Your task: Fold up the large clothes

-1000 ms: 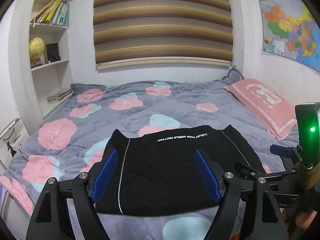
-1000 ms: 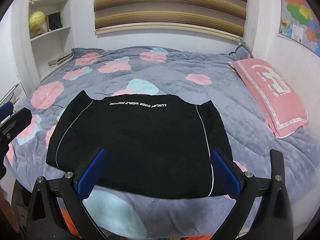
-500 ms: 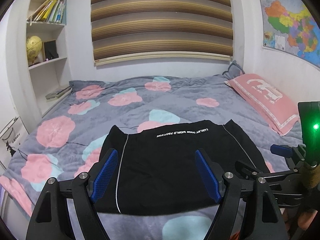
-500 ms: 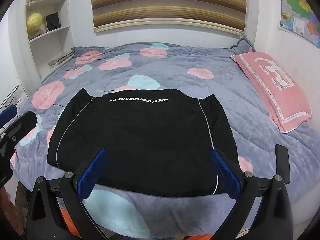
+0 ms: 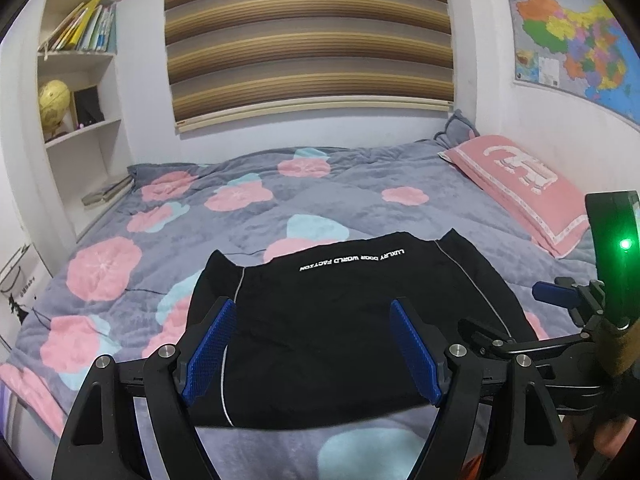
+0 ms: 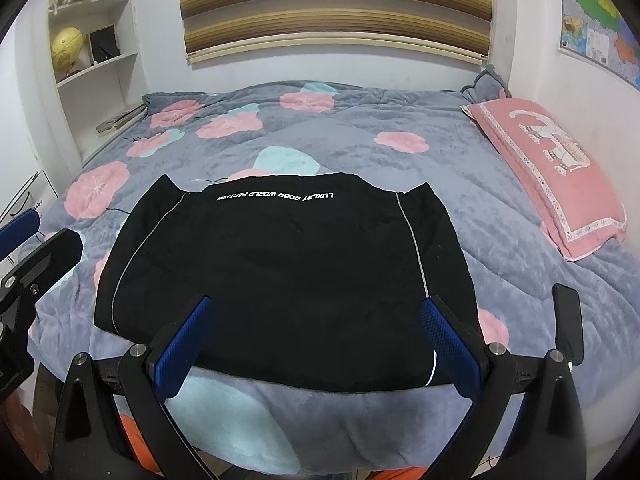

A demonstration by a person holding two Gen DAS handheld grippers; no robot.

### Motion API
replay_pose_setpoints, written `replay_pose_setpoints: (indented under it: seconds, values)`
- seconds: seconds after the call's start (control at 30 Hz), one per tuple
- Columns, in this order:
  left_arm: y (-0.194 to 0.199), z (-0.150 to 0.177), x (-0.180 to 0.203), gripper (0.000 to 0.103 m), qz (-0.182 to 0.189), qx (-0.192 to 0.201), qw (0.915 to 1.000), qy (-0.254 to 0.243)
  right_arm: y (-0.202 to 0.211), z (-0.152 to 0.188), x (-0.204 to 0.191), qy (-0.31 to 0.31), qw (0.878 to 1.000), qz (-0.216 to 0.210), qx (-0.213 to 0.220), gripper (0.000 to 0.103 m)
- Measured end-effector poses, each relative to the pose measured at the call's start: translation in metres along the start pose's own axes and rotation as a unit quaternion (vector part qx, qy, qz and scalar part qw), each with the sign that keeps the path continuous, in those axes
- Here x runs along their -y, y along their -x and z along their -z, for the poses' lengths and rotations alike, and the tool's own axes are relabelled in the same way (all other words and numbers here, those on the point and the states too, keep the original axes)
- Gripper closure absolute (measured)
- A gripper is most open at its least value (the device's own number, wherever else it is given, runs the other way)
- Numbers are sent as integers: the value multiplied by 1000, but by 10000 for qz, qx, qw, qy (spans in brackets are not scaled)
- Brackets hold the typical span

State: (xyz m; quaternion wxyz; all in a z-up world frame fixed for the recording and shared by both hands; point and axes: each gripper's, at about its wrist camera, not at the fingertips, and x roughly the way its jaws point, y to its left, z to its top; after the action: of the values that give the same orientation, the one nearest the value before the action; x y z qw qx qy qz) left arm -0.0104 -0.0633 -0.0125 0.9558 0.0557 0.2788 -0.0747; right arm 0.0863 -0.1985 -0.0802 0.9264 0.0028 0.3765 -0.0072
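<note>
Evidently a fold stage has been finished, or a fresh one is about to be begun: nothing is gripped. On the left, the left black two-finger gripper with blue ribbed pads [image 5: 310, 344] is held wide open and empty above the near edge. The black, soft, matte folded garment with thin white piping and white lettering [image 6: 280, 272] is spread flat as a broad rectangle on the near part of the plush grey quilt with pink and blue blossoms [image 6: 400, 168]. On the right, the right matching gripper [image 6: 320, 344] is likewise spread and empty. Judged next: both near corners must be pinched cleanly, without the quilt's pile being caught.
</note>
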Motion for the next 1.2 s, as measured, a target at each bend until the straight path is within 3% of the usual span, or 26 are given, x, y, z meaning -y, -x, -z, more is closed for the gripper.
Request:
replay_pose_setpoints:
  seconds: [1.03, 1.2]
  values:
    - [-5, 4, -16, 23, -23, -124, 9995, 287, -3, 5, -13, 32, 9999, -35, -138, 0]
    - [-11, 2, -16, 23, -296, -162, 9992, 218, -6, 6, -15, 69, 9998, -40, -173, 0]
